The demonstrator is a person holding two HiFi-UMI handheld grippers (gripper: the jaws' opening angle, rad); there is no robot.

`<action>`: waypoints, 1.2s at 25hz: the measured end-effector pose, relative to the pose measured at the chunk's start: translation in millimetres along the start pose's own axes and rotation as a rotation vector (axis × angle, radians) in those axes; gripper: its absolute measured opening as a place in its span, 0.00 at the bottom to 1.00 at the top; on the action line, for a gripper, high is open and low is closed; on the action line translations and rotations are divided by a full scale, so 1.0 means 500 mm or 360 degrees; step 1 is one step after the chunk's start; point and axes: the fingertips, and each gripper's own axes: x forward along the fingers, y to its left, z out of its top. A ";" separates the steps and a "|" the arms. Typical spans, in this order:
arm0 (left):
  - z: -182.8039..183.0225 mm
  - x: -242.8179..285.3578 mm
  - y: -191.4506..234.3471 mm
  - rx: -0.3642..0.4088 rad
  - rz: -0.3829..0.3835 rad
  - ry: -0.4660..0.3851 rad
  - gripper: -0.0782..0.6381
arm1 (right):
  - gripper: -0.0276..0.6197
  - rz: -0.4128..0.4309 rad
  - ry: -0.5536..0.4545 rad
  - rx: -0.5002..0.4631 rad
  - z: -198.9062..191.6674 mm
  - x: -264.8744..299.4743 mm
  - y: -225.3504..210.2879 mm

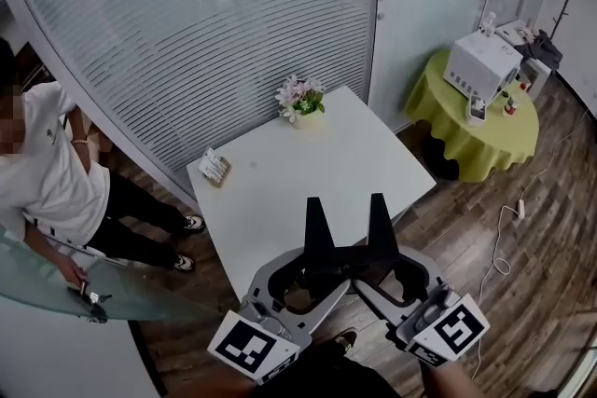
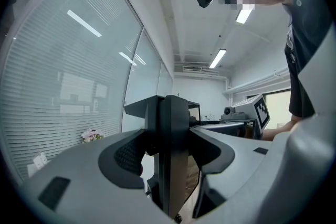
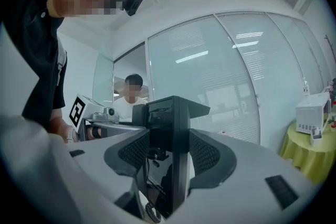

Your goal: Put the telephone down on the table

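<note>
Both grippers hold one black telephone (image 1: 350,258) between them, in the air at the near edge of the white square table (image 1: 308,168). Most of its body is hidden by the grey gripper shells in the head view. In the left gripper view, the left gripper (image 2: 167,113) is shut on a flat black part of the telephone (image 2: 169,155). The right gripper (image 3: 169,113) is likewise shut on the telephone (image 3: 167,149), with the telephone's coiled cord (image 3: 152,212) hanging below. Seen from the head, the left gripper (image 1: 315,224) and right gripper (image 1: 378,219) point toward the table.
On the table stand a pot of pink flowers (image 1: 300,98) at the far corner and a small card holder (image 1: 215,168) at the left edge. A person in white (image 1: 47,172) stands at the left by a curved glass wall. A yellow-clothed round table (image 1: 466,130) carries a white appliance (image 1: 482,62).
</note>
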 end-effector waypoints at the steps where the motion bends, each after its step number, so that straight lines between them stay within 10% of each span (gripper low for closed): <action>1: -0.001 0.008 0.009 -0.0009 0.0022 -0.0001 0.46 | 0.43 0.0019 0.0007 0.0003 -0.002 0.008 -0.010; 30: -0.210 0.145 0.499 -0.0576 0.0400 0.0182 0.46 | 0.43 0.0398 0.0632 0.0264 -0.239 0.480 -0.240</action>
